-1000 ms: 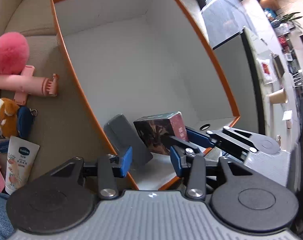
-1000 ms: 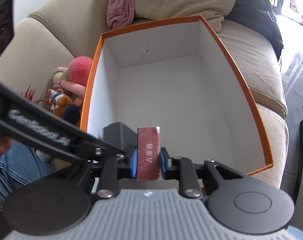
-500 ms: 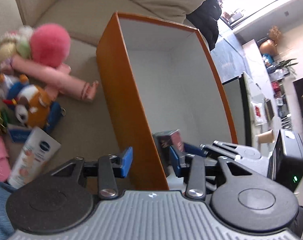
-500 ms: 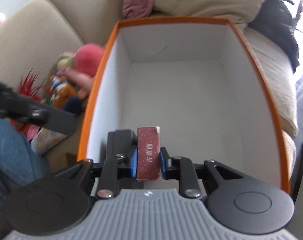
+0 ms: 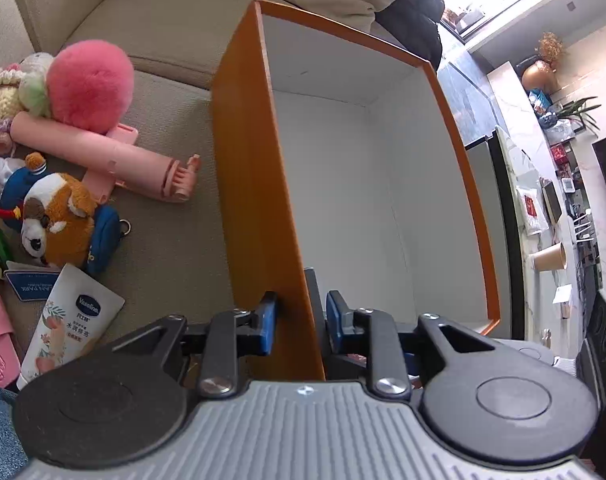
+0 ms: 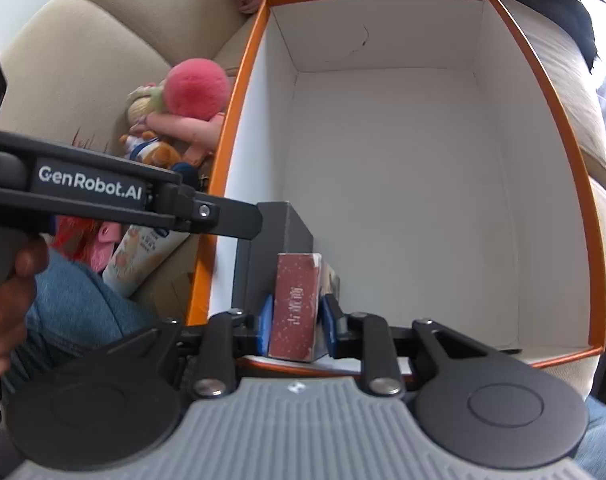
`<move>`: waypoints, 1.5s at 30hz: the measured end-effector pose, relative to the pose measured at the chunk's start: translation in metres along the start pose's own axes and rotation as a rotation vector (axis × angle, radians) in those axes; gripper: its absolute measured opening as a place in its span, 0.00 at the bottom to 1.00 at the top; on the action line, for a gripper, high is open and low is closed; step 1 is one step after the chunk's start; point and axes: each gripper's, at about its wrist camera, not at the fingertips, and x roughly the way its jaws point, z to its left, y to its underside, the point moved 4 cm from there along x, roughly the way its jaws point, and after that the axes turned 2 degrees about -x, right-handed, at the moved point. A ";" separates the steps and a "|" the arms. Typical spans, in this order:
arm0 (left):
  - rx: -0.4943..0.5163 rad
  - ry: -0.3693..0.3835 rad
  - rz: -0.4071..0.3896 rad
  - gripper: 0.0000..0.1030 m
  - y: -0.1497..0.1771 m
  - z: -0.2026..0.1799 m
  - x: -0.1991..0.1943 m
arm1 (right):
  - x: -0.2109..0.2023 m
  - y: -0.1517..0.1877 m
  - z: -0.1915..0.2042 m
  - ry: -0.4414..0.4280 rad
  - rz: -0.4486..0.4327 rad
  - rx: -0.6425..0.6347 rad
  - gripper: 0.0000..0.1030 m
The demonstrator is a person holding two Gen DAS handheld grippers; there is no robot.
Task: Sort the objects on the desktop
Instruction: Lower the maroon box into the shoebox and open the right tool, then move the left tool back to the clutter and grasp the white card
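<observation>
Orange box (image 6: 551, 128) on sofa (image 5: 163, 32), toys (image 5: 63, 216) left of it. Left gripper (image 5: 299, 322) straddling box's left wall, jaws closing, pads not visibly touching. Right gripper (image 6: 295, 326) loosening around red pack (image 6: 297, 306), near-left in box.

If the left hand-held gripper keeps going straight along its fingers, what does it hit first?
Likely the orange box wall: the left hand-held gripper straddles it, jaws just closing, one finger outside, one inside. Contact isn't clear.
</observation>
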 end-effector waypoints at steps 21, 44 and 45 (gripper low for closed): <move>-0.117 0.043 -0.074 0.27 -0.010 0.011 -0.016 | 0.041 -0.075 -0.002 -0.130 -0.016 0.074 0.30; -0.122 -0.199 -0.256 0.25 -0.010 0.072 -0.104 | -0.003 -0.070 0.060 -0.126 -0.188 -0.158 0.26; -0.124 -0.215 -0.260 0.25 -0.011 0.078 -0.108 | -0.006 -0.070 0.068 -0.129 -0.210 -0.182 0.26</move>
